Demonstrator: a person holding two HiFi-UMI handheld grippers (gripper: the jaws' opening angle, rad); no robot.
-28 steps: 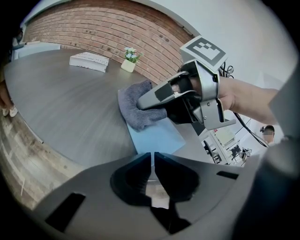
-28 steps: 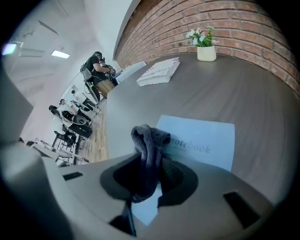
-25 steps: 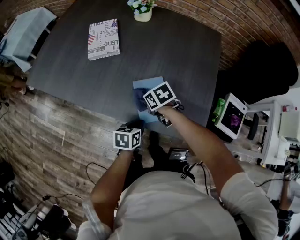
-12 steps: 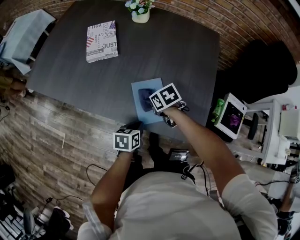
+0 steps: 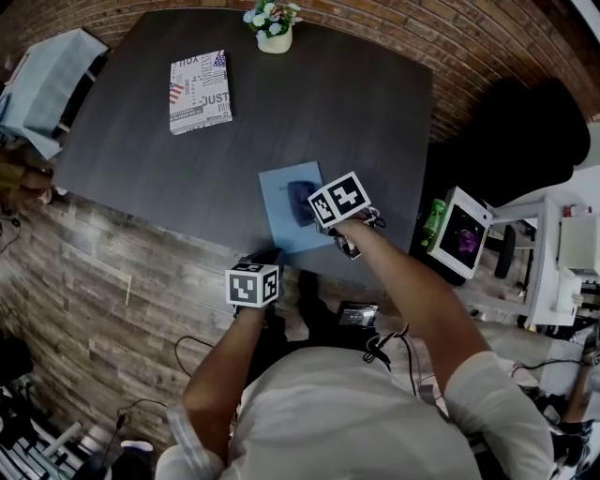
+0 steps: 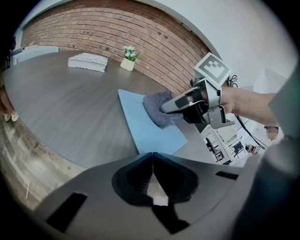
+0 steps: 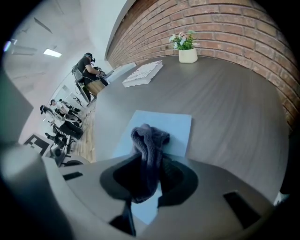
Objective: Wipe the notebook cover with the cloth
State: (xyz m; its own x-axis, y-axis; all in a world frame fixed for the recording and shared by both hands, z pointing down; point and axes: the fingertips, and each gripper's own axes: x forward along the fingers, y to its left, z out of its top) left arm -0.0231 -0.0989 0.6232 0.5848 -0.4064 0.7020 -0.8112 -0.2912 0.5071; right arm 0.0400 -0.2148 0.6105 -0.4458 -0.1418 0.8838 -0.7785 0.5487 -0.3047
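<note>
A light blue notebook (image 5: 277,220) lies flat near the front edge of the dark table (image 5: 141,159). A dark grey cloth (image 5: 300,200) rests bunched on its cover. My right gripper (image 5: 311,208) is shut on the cloth and reaches over the notebook from the right. In the right gripper view the cloth (image 7: 148,145) hangs between the jaws over the notebook (image 7: 173,126). My left gripper (image 5: 265,257) hovers shut and empty just off the table's front edge, below the notebook. In the left gripper view its jaws (image 6: 151,157) are closed together, with the notebook (image 6: 145,129), cloth (image 6: 157,110) and right gripper (image 6: 180,103) ahead.
A patterned book (image 5: 200,91) lies at the table's far left, and a small white flower pot (image 5: 274,28) stands at the far edge. A pale blue chair (image 5: 42,80) stands left of the table. A black chair (image 5: 525,141) and a small screen (image 5: 459,234) are to the right.
The right gripper has dragged the cloth to the right across the notebook cover. The left gripper has stayed put at the table's front edge.
</note>
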